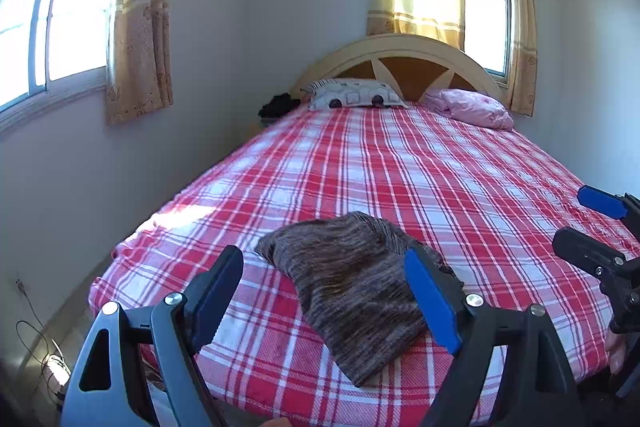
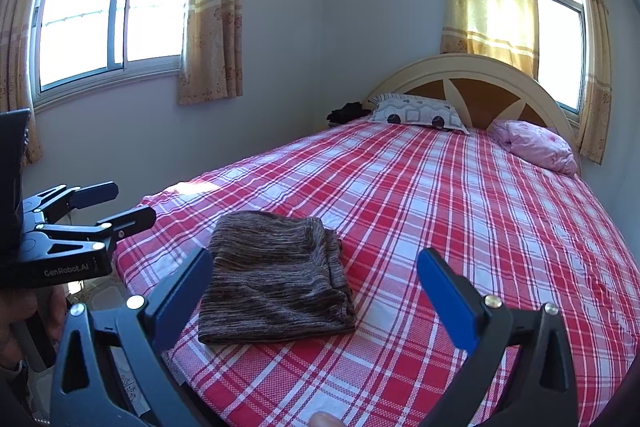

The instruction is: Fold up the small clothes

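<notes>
Folded brown knit garment [image 1: 352, 287] lying flat near the bed [image 1: 440, 167] foot, left of centre, likely finished, hence left gripper [image 1: 324, 291] and right gripper [image 2: 316, 291] hovering apart, empty, clear of it.

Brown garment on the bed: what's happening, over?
Left gripper open, right gripper open, both empty. Brown garment lies folded on plaid bed. Nothing blocking.
</notes>
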`<control>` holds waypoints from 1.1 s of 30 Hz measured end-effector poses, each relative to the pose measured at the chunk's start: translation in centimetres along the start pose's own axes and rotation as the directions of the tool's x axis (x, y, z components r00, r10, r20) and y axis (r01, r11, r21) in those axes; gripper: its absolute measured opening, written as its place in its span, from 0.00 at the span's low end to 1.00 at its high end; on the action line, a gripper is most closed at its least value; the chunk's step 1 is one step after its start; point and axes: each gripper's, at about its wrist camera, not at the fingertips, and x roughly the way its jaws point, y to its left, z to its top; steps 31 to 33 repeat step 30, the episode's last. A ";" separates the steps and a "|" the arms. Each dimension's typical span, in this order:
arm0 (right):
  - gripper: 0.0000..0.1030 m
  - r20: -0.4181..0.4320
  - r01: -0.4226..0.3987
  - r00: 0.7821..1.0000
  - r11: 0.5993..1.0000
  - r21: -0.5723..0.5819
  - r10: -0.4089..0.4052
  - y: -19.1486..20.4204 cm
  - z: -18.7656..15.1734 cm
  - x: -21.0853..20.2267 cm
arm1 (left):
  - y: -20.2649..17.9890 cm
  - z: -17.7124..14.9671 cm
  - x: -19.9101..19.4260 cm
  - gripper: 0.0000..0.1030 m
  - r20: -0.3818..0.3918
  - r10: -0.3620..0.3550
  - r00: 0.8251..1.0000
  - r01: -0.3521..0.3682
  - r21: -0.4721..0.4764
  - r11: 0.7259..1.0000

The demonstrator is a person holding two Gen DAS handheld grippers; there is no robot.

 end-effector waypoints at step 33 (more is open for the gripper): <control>1.00 -0.008 -0.002 1.000 1.000 -0.030 0.002 0.5 -0.6 0.2 | -0.7 -1.3 1.0 0.99 -0.011 0.027 1.000 -0.027 0.019 0.999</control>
